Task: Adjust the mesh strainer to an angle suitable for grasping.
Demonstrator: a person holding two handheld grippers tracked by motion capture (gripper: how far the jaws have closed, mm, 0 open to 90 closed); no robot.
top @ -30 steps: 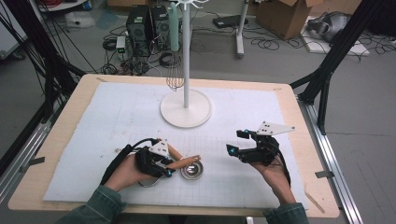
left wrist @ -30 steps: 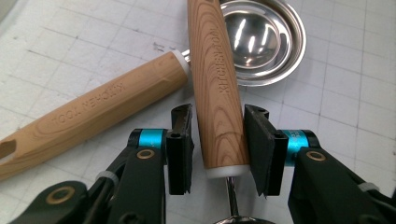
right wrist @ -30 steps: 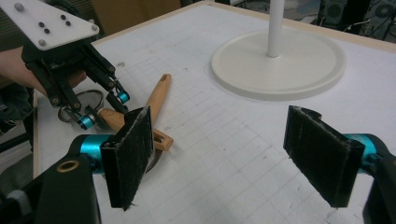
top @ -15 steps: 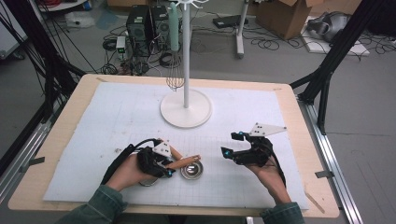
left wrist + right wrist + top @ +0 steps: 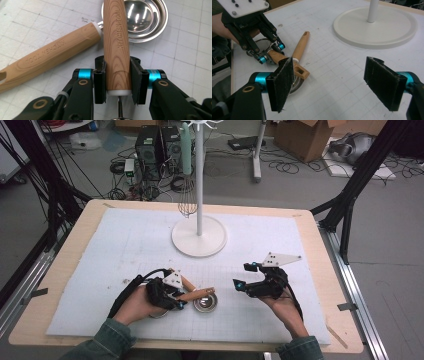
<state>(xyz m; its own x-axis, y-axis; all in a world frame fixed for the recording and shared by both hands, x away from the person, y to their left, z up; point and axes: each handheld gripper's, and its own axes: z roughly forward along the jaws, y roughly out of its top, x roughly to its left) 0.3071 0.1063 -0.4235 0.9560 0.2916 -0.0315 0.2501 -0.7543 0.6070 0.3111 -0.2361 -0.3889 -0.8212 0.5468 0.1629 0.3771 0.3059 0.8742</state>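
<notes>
Two steel measuring scoops with wooden handles lie crossed on the white mat. My left gripper (image 5: 117, 66) has been closing and now has its pads against both sides of one wooden handle (image 5: 117, 42) stamped KITCHEN TOOL. In the high view the left gripper (image 5: 181, 298) sits low on the mat with that handle (image 5: 197, 294) sticking out to the right. The second handle (image 5: 50, 56) lies beside it, joined to a steel bowl (image 5: 145, 20). My right gripper (image 5: 246, 281) hovers to the right of the bowl (image 5: 205, 304), open and empty, its pads (image 5: 282, 85) wide apart.
A white stand with a round base (image 5: 199, 236) rises behind the scoops, with a whisk (image 5: 187, 200) hanging from it. The mat covers a wooden table (image 5: 330, 270). Boxes, cables and computer cases lie on the floor beyond.
My right gripper has drifted a little to the left, toward the scoops. The left hand has stayed put on the wooden handle.
</notes>
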